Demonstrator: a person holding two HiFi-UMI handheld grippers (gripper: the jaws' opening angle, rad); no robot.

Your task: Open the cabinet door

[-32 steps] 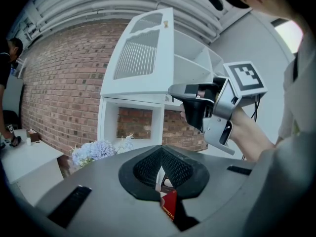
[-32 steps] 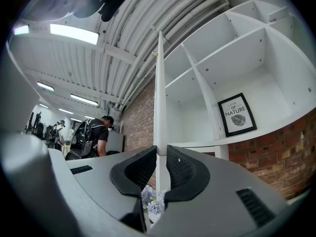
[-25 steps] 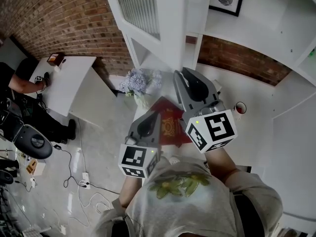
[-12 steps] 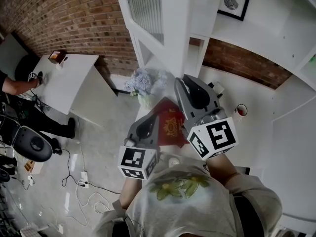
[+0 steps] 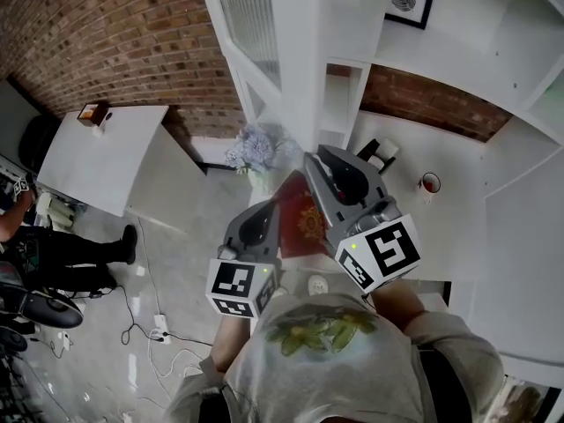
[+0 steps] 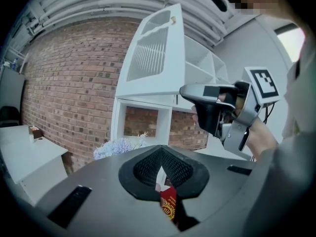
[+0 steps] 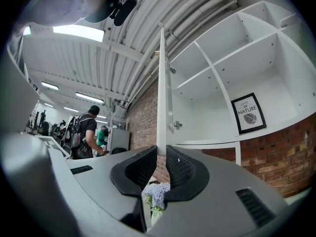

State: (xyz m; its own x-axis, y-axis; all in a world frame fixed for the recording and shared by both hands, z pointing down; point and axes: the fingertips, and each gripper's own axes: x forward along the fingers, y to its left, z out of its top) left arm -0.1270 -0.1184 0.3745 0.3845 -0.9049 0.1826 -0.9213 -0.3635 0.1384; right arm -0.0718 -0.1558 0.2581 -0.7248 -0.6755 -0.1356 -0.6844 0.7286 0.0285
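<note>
Clearly, the work here belongs to one side only. The left tool [image 6: 160, 164] has its pads clenched together on nothing. It hangs low and to the side, probably so that it does not stand in the path of the door. Through the slit under its pads a red booklet [image 5: 300, 227] shows, which lies on the white desk [image 5: 467, 174] between the two tools. Just beyond the left tool's tip stands a bunch of pale flowers [image 5: 256, 148].

The right tool [image 7: 161, 158] is raised higher and is closed on the lower free edge of the cabinet door [image 6: 153, 53]. The thin white edge rises straight up from between its pads. I think the free edge is chosen because it is far from the hinge, so a light pull is enough to turn the panel.

The door stands swung out from the cabinet, edge-on to the right tool. To the right of this tool the open shelves [image 7: 232, 48] are bare to see, with a framed print [image 7: 249, 113] on the lowest one. From this I judge the opening as almost complete.
</note>
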